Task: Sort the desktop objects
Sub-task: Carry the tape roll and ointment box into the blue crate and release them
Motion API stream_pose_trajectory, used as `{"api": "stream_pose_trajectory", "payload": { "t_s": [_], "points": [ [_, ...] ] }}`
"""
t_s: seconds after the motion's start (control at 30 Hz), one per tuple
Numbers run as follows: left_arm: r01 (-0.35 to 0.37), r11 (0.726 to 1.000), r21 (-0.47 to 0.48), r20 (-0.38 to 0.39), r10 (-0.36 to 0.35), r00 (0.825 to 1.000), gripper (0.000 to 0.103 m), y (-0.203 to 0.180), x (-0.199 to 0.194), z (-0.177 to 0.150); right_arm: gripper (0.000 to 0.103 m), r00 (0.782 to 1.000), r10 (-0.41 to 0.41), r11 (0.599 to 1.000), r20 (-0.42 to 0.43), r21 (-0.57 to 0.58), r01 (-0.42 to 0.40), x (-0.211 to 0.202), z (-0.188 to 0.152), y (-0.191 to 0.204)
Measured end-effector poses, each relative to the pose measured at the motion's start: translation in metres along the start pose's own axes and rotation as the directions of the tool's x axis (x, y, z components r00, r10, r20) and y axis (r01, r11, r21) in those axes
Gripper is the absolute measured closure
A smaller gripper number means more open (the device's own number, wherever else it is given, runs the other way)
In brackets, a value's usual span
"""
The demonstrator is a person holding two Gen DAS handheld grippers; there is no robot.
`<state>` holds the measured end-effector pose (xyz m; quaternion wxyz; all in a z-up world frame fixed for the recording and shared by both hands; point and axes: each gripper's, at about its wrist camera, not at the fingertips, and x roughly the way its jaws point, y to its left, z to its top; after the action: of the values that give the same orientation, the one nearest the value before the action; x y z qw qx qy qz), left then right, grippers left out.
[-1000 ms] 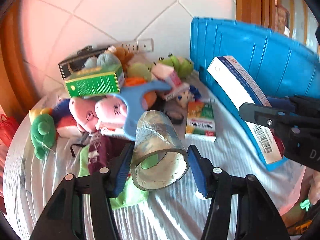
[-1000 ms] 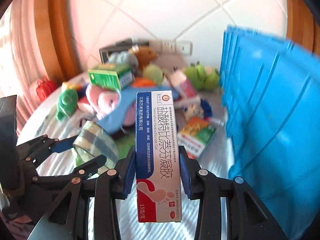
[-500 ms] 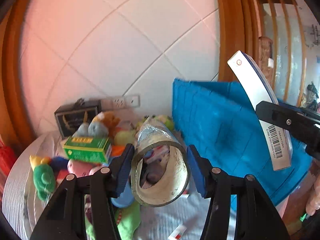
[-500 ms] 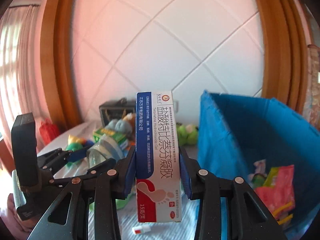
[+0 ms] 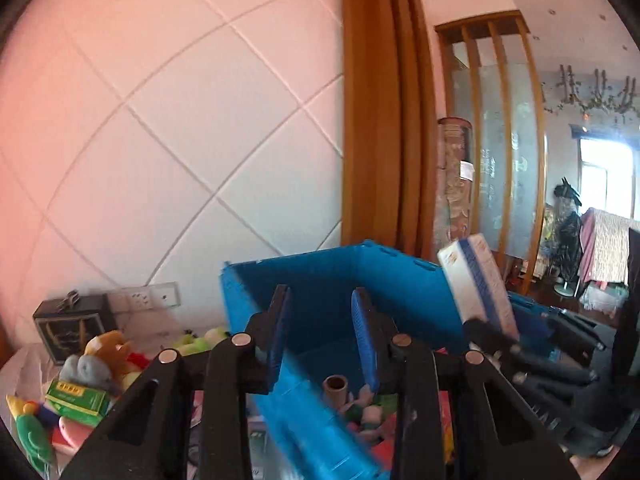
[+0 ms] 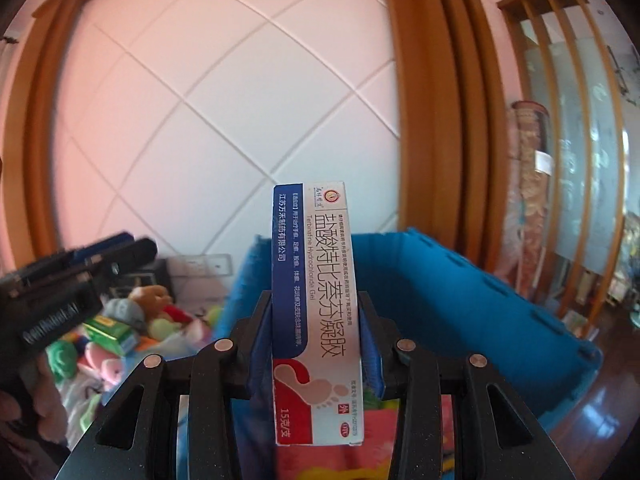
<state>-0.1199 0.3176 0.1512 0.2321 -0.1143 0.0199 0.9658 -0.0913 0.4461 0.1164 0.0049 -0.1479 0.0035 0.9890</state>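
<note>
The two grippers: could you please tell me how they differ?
The left gripper is empty, its jaws having just closed further on nothing; the right gripper clamps an upright medicine box. The left gripper's blue pads show bare; the right gripper's press the box. Both point toward the blue bin.

A home, prob. a living/dining rm. Padded wall panel [image 5: 192,128] w/ diagonal seams in a wood frame [image 5: 380,120]; slatted wooden divider w/ frosted glass [image 5: 500,140]; laundry on a rack [image 5: 604,248] by a sunlit window [image 5: 604,176]; glossy wood floor [image 6: 600,420]. Counter holds plush toys [image 5: 100,360], a wall socket [image 5: 144,300] behind, a blue crate [image 5: 340,284] of odds & ends.
</note>
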Motion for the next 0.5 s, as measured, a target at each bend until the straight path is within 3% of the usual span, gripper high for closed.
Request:
{"api": "stream_pose_trajectory", "payload": {
  "t_s": [0.07, 0.2, 0.23, 0.3, 0.37, 0.4, 0.5],
  "points": [
    [0.026, 0.999, 0.025, -0.022, -0.026, 0.999, 0.072, -0.024, 0.016, 0.003, 0.064, 0.999, -0.035, 0.999, -0.028, 0.008, 0.035, 0.013, -0.003, -0.020],
    [0.002, 0.998, 0.068, -0.042, 0.001, 0.999, 0.071, -0.059, 0.030, -0.003, 0.064, 0.993, -0.094, 0.995, -0.073, 0.013, 0.095, 0.031, -0.009, -0.049],
    [-0.002, 0.998, 0.067, -0.049, 0.005, 0.999, 0.068, -0.061, 0.032, -0.004, 0.064, 0.991, -0.109, 0.994, -0.081, 0.010, 0.110, 0.034, -0.008, -0.058],
    [-0.011, 0.998, 0.056, -0.067, 0.015, 0.998, 0.042, -0.059, 0.034, -0.008, 0.062, 0.986, -0.136, 0.991, -0.098, 0.008, 0.137, 0.039, -0.011, -0.069],
    [-0.044, 0.998, 0.036, -0.058, 0.046, 0.997, 0.028, -0.051, 0.031, -0.012, 0.026, 0.981, -0.156, 0.987, -0.115, 0.016, 0.159, 0.046, -0.013, -0.076],
    [-0.063, 0.998, 0.029, -0.049, 0.064, 0.997, 0.024, -0.048, 0.027, -0.015, 0.000, 0.980, -0.161, 0.986, -0.122, 0.020, 0.164, 0.050, -0.013, -0.078],
    [-0.125, 0.992, 0.018, -0.040, 0.126, 0.991, 0.024, -0.036, 0.019, -0.023, 0.000, 0.986, -0.150, 0.988, -0.074, 0.014, 0.151, 0.045, -0.012, -0.075]
  ]
}}
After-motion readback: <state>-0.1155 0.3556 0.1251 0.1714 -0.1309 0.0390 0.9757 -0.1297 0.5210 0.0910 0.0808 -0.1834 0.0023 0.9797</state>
